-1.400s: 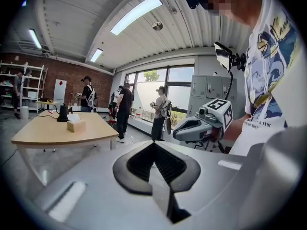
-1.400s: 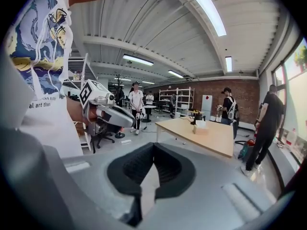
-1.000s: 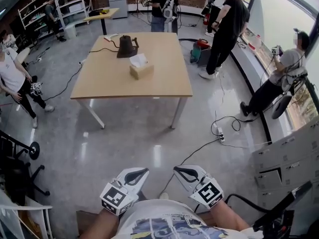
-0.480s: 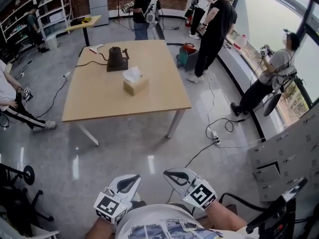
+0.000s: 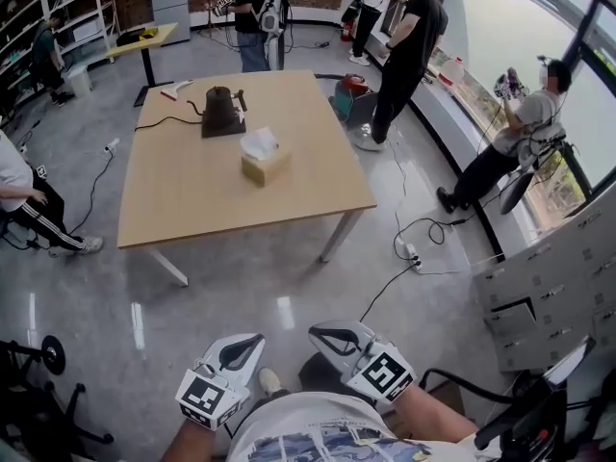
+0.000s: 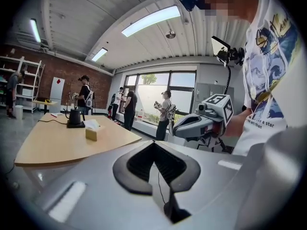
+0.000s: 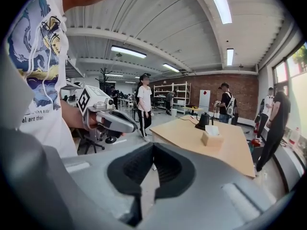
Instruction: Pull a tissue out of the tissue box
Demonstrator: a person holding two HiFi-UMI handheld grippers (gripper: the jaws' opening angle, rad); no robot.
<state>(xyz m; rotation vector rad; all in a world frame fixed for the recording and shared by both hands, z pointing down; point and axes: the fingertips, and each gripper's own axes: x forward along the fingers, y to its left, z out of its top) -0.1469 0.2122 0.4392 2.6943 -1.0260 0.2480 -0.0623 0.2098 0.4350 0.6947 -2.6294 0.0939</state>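
A tan tissue box (image 5: pixel 265 166) with a white tissue sticking out of its top stands near the middle of the wooden table (image 5: pixel 183 200), far ahead of me. It also shows small in the left gripper view (image 6: pixel 91 133) and the right gripper view (image 7: pixel 211 138). My left gripper (image 5: pixel 252 341) and right gripper (image 5: pixel 323 335) are held side by side close to my body, over the floor and well short of the table. Both have their jaws shut with nothing between them; the shut jaws also show in the left gripper (image 6: pixel 153 143) and the right gripper (image 7: pixel 153 145).
A black kettle (image 5: pixel 221 114) on a base stands behind the box, its cable trailing off the table's left side. Several people stand around the table's far and right sides. A cable and power strip (image 5: pixel 412 254) lie on the floor at right; lockers (image 5: pixel 553 287) line the right.
The table and tissue box have come nearer and lower in the head view as I walk toward them. Both grippers stay shut, carried forward together.
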